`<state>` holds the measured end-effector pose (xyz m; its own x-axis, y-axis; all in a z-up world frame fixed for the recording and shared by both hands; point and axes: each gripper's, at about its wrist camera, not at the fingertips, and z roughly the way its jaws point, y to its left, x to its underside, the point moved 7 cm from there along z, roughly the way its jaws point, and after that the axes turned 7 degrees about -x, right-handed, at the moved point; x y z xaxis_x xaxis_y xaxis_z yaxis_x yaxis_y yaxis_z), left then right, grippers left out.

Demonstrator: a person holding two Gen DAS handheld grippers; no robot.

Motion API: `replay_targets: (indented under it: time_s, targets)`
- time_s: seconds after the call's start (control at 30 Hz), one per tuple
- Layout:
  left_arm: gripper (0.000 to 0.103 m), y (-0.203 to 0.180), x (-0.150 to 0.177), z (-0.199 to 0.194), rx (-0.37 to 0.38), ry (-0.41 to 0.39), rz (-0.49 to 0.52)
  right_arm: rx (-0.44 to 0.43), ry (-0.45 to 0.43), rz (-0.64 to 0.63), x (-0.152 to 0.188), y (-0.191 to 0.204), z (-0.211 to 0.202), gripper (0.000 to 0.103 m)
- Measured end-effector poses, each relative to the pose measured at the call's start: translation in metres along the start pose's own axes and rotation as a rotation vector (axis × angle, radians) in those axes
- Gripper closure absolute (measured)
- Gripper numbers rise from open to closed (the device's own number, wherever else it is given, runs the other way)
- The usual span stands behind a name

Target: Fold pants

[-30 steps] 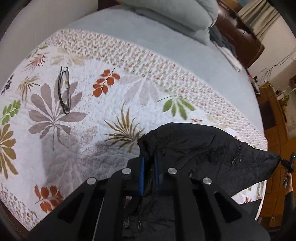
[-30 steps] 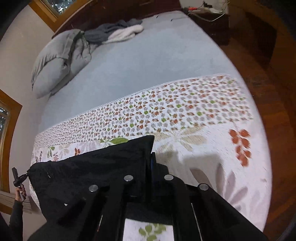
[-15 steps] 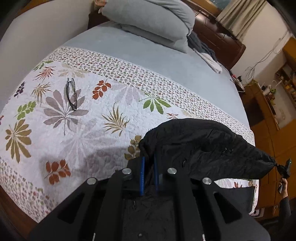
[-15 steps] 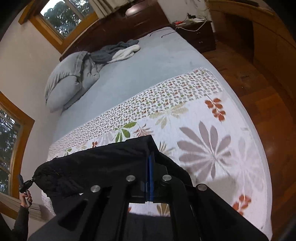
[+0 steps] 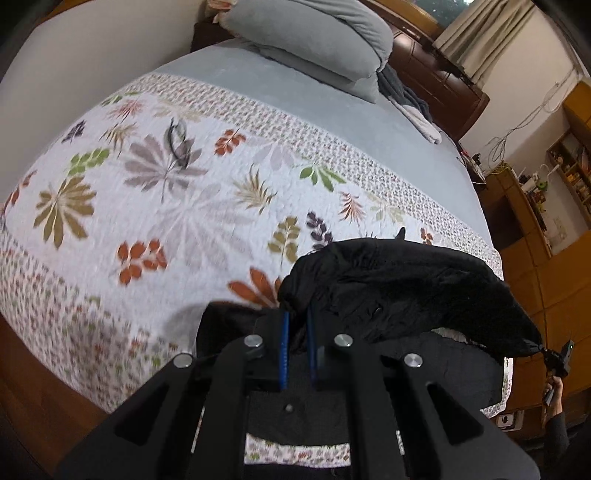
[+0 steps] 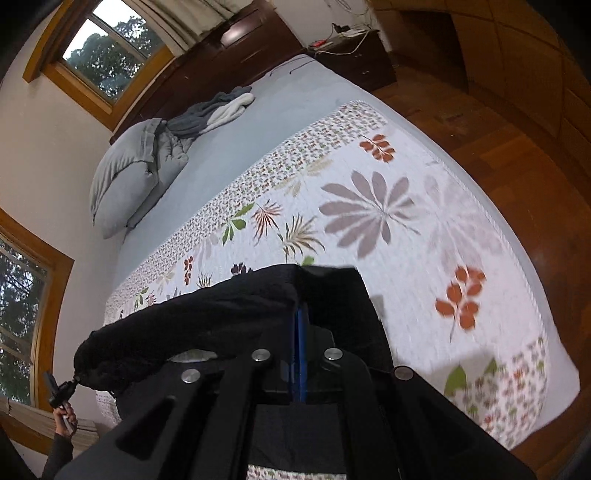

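Black pants hang stretched between my two grippers above a leaf-patterned quilt. My left gripper is shut on one end of the raised edge, the cloth bunched over its blue pads. In the same view the other gripper pinches the far end at the right, a hand below it. In the right wrist view my right gripper is shut on a corner of the pants. The left gripper holds the far end at lower left. The rest of the pants hangs down below the grippers.
A pair of glasses lies on the quilt at the far left. Grey pillows and bundled clothes sit at the head of the bed. Wooden floor runs along the bed's right side, a nightstand beyond.
Both grippers have drawn back toward the foot of the bed with the pants held taut between them. More of the quilt and the bed's edges now show.
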<state>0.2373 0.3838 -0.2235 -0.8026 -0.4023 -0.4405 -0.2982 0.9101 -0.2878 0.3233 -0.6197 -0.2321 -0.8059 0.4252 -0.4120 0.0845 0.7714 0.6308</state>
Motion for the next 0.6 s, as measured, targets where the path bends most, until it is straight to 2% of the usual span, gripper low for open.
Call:
replay_targets:
  time_s: [0.27, 0.6]
  targets:
    - [0.097, 0.022, 0.041, 0.003, 0.010, 0.017, -0.034, -0.002, -0.027, 0.063, 0.048, -0.016, -0.015, 0.102]
    - [0.095, 0.028, 0.068, 0.009, -0.057, 0.034, 0.049, 0.027, -0.034, 0.122, 0.087, -0.033, -0.019, 0.102]
